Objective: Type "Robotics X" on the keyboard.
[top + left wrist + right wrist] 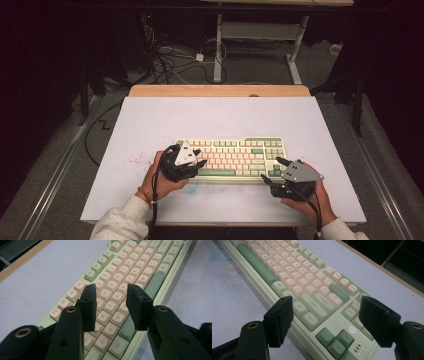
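Note:
A pale green keyboard (235, 155) with cream and green keys lies on the white table top (150, 120), toward the near edge. My left gripper (200, 157) hovers over its left end, held in a person's hand. In the left gripper view the jaws stand apart (111, 290) above the letter keys of the keyboard (120, 277), with nothing gripped. My right gripper (271, 169) sits at the keyboard's right near corner. Its jaws are spread wide (325, 301) over the arrow keys and right-hand keys of the keyboard (294, 277), touching nothing.
A wooden strip (220, 90) borders the table's far edge. Faint red specks (135, 160) mark the surface left of the keyboard. Beyond the table, cables (165, 55) lie on the floor beside the legs of another desk (295, 55).

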Tool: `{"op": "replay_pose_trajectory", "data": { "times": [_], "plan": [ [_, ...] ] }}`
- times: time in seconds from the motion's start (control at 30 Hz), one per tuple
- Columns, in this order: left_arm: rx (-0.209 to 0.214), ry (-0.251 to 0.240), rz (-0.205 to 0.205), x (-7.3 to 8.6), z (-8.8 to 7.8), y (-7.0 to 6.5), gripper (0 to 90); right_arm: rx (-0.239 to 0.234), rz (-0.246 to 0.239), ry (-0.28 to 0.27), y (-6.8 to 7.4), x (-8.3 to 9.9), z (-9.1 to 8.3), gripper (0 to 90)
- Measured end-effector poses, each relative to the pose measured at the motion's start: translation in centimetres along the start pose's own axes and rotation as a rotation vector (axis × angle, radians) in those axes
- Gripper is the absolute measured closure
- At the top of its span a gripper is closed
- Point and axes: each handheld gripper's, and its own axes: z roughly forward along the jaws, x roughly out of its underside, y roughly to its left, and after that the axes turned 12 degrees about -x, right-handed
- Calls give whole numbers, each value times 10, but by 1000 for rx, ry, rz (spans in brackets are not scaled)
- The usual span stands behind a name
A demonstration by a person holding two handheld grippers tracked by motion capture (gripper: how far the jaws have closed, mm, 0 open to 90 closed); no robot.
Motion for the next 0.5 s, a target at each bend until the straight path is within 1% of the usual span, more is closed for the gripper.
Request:
{"op": "replay_pose_trajectory", "data": {
  "times": [0.1, 0.2, 0.3, 0.37, 0.43, 0.47, 0.5],
  "plan": [
    [-33, -3, -6, 5, -5, 3, 488, 14, 8, -5, -3, 0, -2, 287],
    [-52, -4, -7, 9, -8, 6, 409, 19, 24, -11, -5, 0, -3, 290],
    [-76, -3, -7, 14, -10, 7, 325, 27, 27, -10, -6, 0, -4, 293],
    [-104, -4, 5, 17, -13, 7, 302, 35, 34, -8, -7, 0, -4, 301],
    [-100, -2, 3, 22, -15, 8, 287, 37, 45, -11, -9, 0, -5, 314],
    [-106, 1, 2, 24, -16, 8, 284, 38, 49, -13, -10, 0, -6, 317],
    [-106, 2, -5, 26, -17, 9, 270, 39, 54, -13, -10, 0, -6, 322]
  ]
}}
